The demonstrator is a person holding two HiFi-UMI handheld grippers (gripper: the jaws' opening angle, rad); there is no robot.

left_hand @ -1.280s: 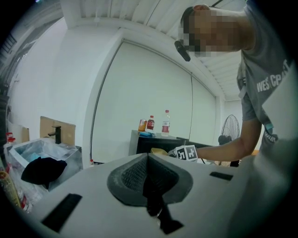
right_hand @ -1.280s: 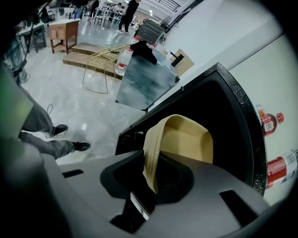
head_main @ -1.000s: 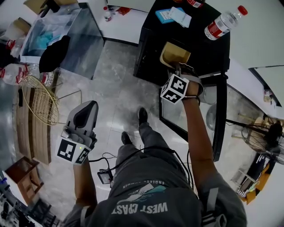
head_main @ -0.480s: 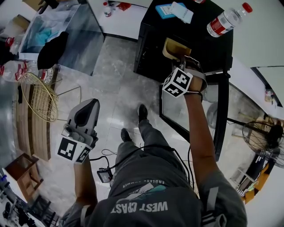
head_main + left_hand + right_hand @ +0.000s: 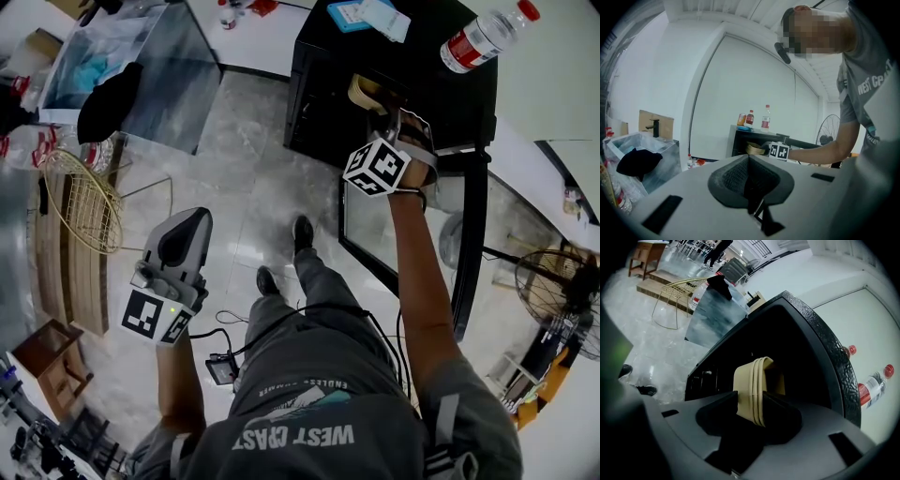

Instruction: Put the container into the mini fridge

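Note:
The beige container [image 5: 364,92] sits inside the black mini fridge [image 5: 314,112], its rim edge toward me. In the right gripper view the container [image 5: 751,380] stands between my right gripper's jaws, which are opening and no longer press on it. My right gripper [image 5: 384,117] reaches into the fridge opening, with its marker cube just outside. The left gripper [image 5: 187,225] hangs low at the left over the floor, shut and empty. In its own view the left gripper [image 5: 749,180] points toward the fridge [image 5: 740,140] from far off.
The fridge door [image 5: 469,234] stands open to the right of my arm. A water bottle [image 5: 478,37] and a blue box [image 5: 352,14] lie on the fridge top. A wire chair [image 5: 84,211] and a glass tank [image 5: 131,66] stand at the left. A fan [image 5: 562,291] is at right.
The right gripper pushed the container deeper into the fridge, and its jaws have spread apart from it. The left gripper stayed where it was.

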